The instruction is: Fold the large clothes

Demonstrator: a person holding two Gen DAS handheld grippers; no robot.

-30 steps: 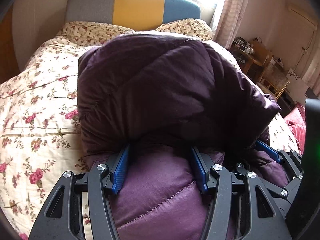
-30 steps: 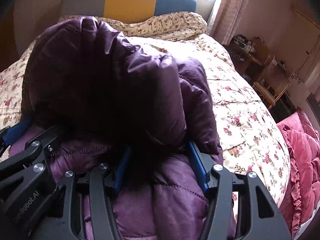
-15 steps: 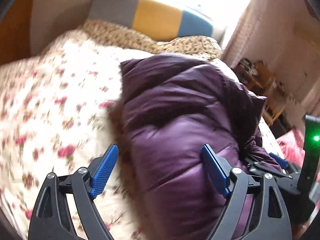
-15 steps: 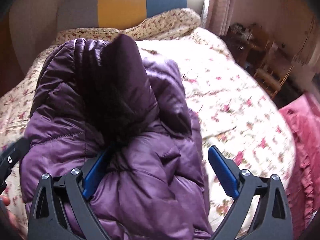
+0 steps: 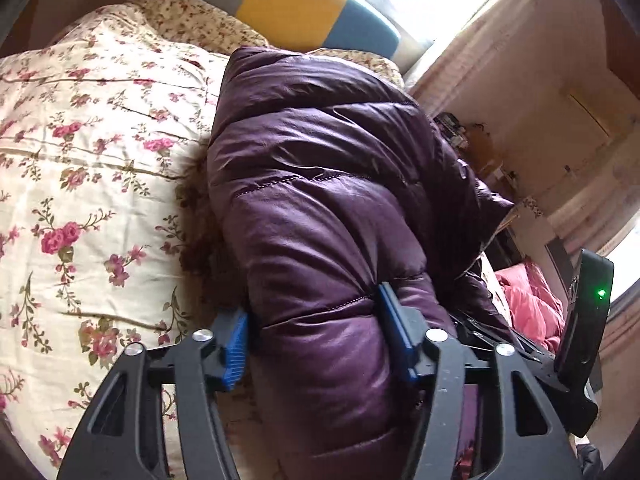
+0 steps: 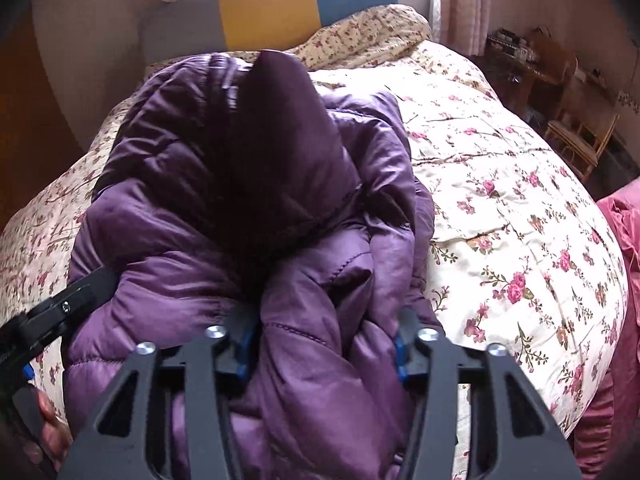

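Both tools are closing on the near end of the jacket (image 5: 320,200), left tool (image 5: 316,344) and right tool (image 6: 322,340) side by side, its long axis running away across the bed (image 5: 80,160) toward the headboard (image 6: 272,12).

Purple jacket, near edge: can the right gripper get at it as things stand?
Probably yes. The right gripper already straddles a bunched fold of the purple jacket; its jaws are closing with padding between the pads and nothing in the way. The left gripper is clear, on the other end.
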